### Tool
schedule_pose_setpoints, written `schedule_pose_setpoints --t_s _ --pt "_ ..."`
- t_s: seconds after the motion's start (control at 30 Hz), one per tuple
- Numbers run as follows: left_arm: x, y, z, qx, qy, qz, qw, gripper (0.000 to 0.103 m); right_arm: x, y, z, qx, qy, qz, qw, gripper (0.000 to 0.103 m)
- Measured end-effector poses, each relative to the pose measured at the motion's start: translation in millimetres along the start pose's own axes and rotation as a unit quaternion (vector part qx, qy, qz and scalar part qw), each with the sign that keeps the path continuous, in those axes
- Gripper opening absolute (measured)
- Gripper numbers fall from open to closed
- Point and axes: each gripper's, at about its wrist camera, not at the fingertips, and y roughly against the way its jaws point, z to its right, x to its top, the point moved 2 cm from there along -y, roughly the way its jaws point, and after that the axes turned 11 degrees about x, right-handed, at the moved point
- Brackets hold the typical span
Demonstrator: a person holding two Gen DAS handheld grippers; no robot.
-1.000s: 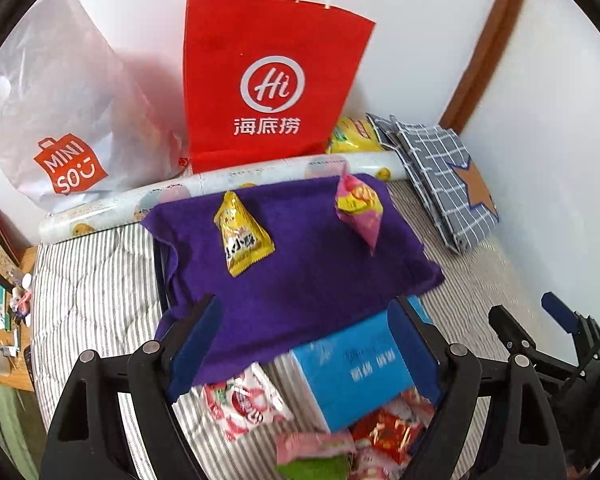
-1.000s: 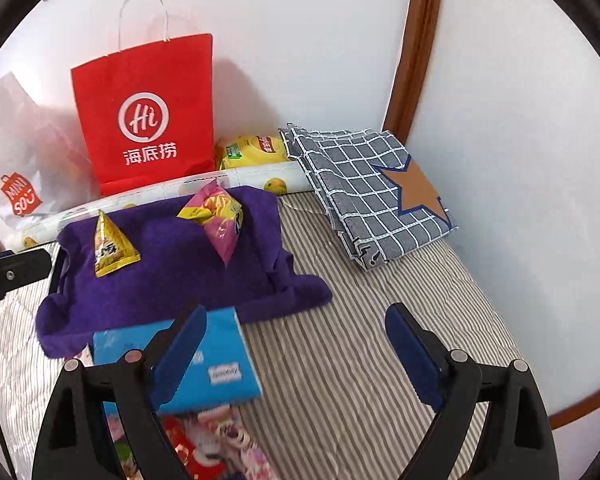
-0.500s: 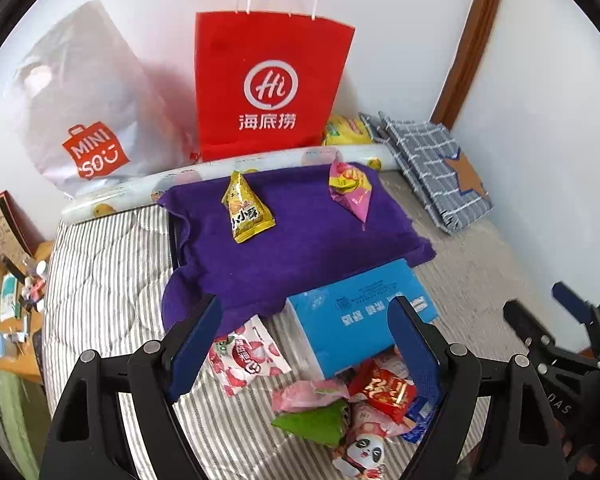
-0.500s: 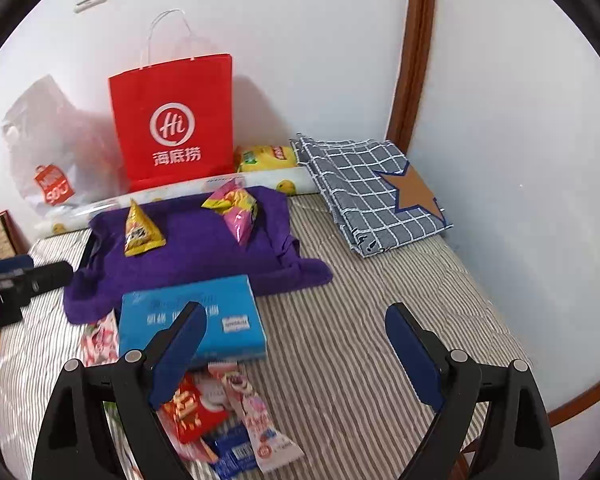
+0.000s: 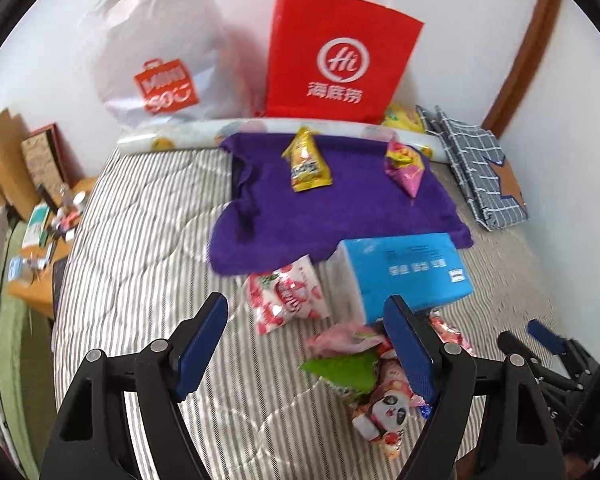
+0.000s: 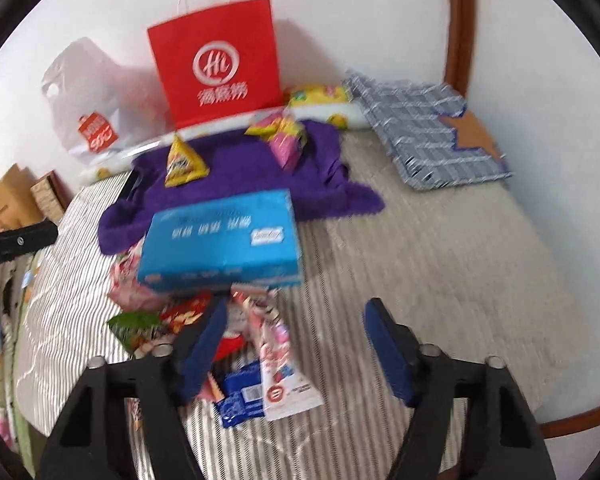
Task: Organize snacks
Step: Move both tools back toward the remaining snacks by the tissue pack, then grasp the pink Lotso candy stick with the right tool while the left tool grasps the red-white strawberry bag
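A pile of small snack packets lies on the striped bed in front of a blue box (image 5: 408,268) (image 6: 224,240). My left gripper (image 5: 306,344) hovers over the pile's left side, jaws closing, nothing pressed between them; a green packet (image 5: 340,368) and a panda packet (image 5: 384,408) lie by its right finger. My right gripper (image 6: 296,344) is closing above a long pink-white packet (image 6: 278,364) that lies between its fingers, pads apart from it. A yellow triangular packet (image 5: 306,162) (image 6: 182,162) and a pink packet (image 5: 404,168) (image 6: 284,136) rest on the purple cloth (image 5: 340,208) (image 6: 240,168).
A red paper bag (image 5: 336,56) (image 6: 216,64) and a white plastic bag (image 5: 156,52) lean on the back wall behind a rolled patterned mat (image 5: 180,136). A checked grey cloth (image 5: 480,164) (image 6: 420,128) lies at the right. A cluttered side table (image 5: 40,240) stands off the bed's left edge.
Both grippers pulled back from the purple cloth toward the snack pile, which now fills the lower views. The right jaws narrowed clearly; the left narrowed slightly.
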Motion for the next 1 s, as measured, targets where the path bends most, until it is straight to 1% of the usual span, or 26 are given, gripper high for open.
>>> schedule_pose_setpoints --t_s 0.07,0.13,0.27,0.37,0.4,0.43,0.47,0.63,0.77,0.83,0.87,1.0 --pt "-2 -3 -9 0.006 0.012 -0.003 0.9999 0.080 0 -11 -1 0.010 0.008 -0.013 1.000 0.049" --pt "-4 -6 -16 0.009 0.020 -0.009 0.9997 0.080 -1 -21 -1 0.019 0.012 -0.022 1.000 0.045" --pt "-5 -12 -24 -0.002 0.032 -0.021 0.9993 0.080 -4 -38 -1 0.034 0.014 -0.041 0.998 0.042" --pt "-6 -16 -23 0.008 0.023 -0.022 0.9995 0.080 -9 -50 2 0.034 0.019 -0.054 0.998 0.039" --pt "-6 -18 -21 0.007 0.019 -0.023 0.9995 0.080 -11 -53 4 0.036 0.017 -0.058 0.998 0.037" --pt "-6 -19 -19 0.003 0.017 -0.023 0.9996 0.080 -13 -56 6 0.038 0.015 -0.063 0.997 0.033" --pt "-6 -21 -18 -0.001 0.015 -0.024 0.9996 0.080 -14 -59 8 0.040 0.011 -0.065 0.997 0.033" --pt "-5 -24 -5 -0.007 0.006 -0.028 0.9996 0.080 -16 -63 11 0.044 0.013 -0.068 0.997 0.031" --pt "-3 -27 6 -0.007 -0.006 -0.030 0.9995 0.080 -17 -71 13 0.052 0.014 -0.079 0.995 0.031" --pt "-3 -29 10 -0.008 -0.011 -0.032 0.9994 0.080 -18 -73 12 0.051 0.017 -0.077 0.996 0.029" --pt "-3 -30 10 -0.008 -0.013 -0.032 0.9994 0.080 -18 -73 12 0.053 0.019 -0.073 0.996 0.020" --pt "-2 -39 6 -0.001 -0.017 -0.036 0.9992 0.080 -16 -63 15 0.048 0.023 -0.060 0.997 0.020"
